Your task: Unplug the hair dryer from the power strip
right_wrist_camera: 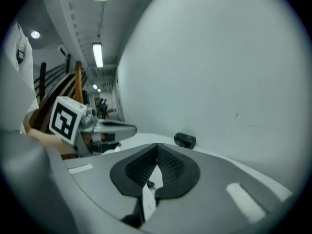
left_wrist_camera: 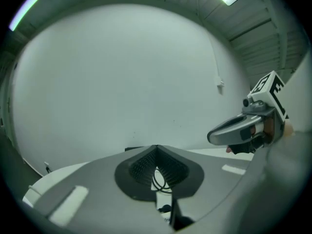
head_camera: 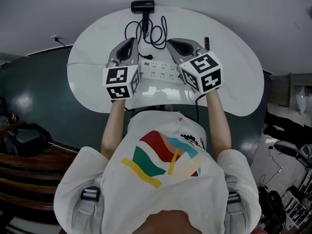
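Note:
The black hair dryer (head_camera: 143, 6) lies at the far edge of the white table (head_camera: 92, 67), and it also shows in the right gripper view as the same hair dryer (right_wrist_camera: 185, 140). Its black cord (head_camera: 152, 33) coils toward the white power strip (head_camera: 160, 71). A small dark plug (head_camera: 146, 57) sits at the strip's far edge; I cannot tell if it is seated. My left gripper (head_camera: 132, 40) and right gripper (head_camera: 169, 42) hang above the strip, side by side. The left gripper (left_wrist_camera: 156, 147) is shut on nothing, the cord (left_wrist_camera: 159, 182) showing beyond its pads. The right gripper (right_wrist_camera: 157, 145) is likewise shut and holds nothing.
A small black object (head_camera: 206, 43) lies on the table to the right of the grippers. Dark floor surrounds the table; a wooden bench (head_camera: 29, 165) stands at the lower left and cluttered gear (head_camera: 287, 179) at the lower right. A white wall stands behind the table.

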Action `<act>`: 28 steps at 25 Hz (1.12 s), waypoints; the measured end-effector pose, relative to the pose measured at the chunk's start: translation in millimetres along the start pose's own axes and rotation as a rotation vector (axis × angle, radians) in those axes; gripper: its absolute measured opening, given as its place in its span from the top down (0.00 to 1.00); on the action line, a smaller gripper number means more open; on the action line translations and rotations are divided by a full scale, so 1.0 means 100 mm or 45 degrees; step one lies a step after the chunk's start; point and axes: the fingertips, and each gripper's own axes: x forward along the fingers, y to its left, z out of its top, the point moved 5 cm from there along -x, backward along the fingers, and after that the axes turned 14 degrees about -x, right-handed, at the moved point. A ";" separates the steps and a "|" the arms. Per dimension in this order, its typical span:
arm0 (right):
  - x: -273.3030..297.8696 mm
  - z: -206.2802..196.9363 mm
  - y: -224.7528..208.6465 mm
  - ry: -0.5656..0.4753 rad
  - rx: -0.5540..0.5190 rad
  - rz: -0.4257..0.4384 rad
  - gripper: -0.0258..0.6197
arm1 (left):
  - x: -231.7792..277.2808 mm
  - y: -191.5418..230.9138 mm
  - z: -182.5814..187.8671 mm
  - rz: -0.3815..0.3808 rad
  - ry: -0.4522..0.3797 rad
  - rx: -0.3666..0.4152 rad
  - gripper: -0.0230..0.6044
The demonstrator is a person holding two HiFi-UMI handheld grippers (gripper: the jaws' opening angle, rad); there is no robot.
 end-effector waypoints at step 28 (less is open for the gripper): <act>-1.14 0.08 0.13 -0.436 -0.027 -0.774 0.94 | -0.39 -1.02 0.37 -0.228 -0.351 0.084 0.96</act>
